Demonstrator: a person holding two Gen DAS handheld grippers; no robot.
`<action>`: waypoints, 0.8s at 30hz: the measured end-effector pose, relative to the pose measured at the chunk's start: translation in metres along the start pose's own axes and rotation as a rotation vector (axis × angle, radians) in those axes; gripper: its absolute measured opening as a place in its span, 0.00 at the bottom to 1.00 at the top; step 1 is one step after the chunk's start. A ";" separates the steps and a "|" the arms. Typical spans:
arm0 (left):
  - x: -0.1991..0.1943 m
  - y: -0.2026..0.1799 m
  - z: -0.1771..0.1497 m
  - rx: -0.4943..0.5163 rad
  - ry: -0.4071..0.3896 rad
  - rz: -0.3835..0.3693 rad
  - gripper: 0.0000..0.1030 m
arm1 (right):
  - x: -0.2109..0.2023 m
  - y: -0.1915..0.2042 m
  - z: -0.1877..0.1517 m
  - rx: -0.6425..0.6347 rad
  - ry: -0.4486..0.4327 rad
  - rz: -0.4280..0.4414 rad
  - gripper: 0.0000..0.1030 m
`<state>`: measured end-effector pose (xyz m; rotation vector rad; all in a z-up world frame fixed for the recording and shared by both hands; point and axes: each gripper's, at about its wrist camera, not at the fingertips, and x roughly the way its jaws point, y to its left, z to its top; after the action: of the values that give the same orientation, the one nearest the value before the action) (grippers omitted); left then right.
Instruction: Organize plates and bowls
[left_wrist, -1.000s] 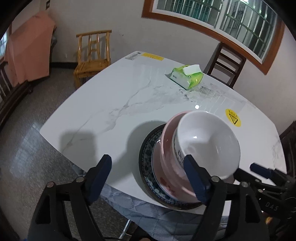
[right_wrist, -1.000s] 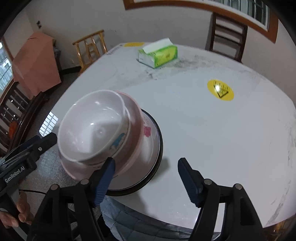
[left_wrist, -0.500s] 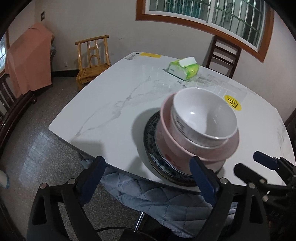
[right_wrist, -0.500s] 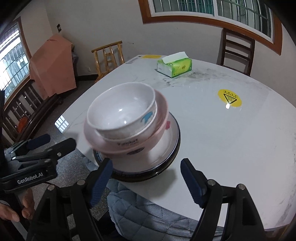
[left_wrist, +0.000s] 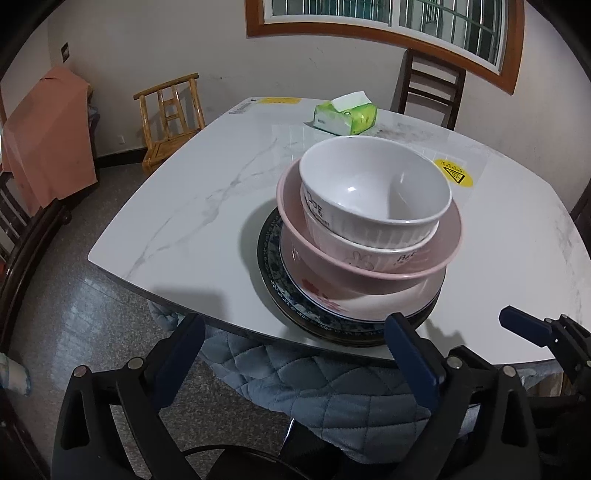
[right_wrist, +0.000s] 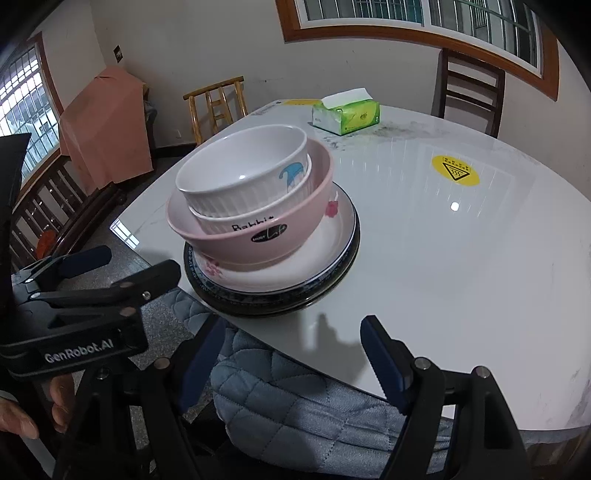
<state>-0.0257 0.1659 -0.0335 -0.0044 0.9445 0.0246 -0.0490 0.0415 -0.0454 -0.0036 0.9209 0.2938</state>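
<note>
Sitting nested on plates (left_wrist: 354, 306) w/ both hand-held grippers (left_wrist: 295, 354) (right_wrist: 295, 354) apart, empty: white bowl (left_wrist: 373, 192) in pink bowl (left_wrist: 369, 254).

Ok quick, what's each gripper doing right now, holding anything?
Left gripper: open, holding nothing, short of the stacked dishes.
Right gripper: open, holding nothing.

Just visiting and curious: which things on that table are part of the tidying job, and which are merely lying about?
Part of the job: white bowl, second white bowl, pink bowl, flowered plate, dark patterned plate.

Just lying about: tissue pack, yellow sticker, wooden chair.
</note>
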 end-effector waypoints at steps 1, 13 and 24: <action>0.000 -0.001 -0.001 0.004 0.000 0.002 0.94 | -0.001 0.000 -0.001 0.000 -0.002 -0.001 0.76; 0.001 -0.007 -0.004 0.020 -0.004 0.004 0.94 | 0.005 -0.003 -0.002 0.015 0.011 -0.015 0.76; -0.001 -0.008 -0.004 0.026 -0.004 0.000 0.94 | 0.005 -0.001 -0.004 0.004 0.013 -0.022 0.76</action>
<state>-0.0290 0.1574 -0.0350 0.0192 0.9405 0.0124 -0.0489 0.0413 -0.0518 -0.0121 0.9337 0.2714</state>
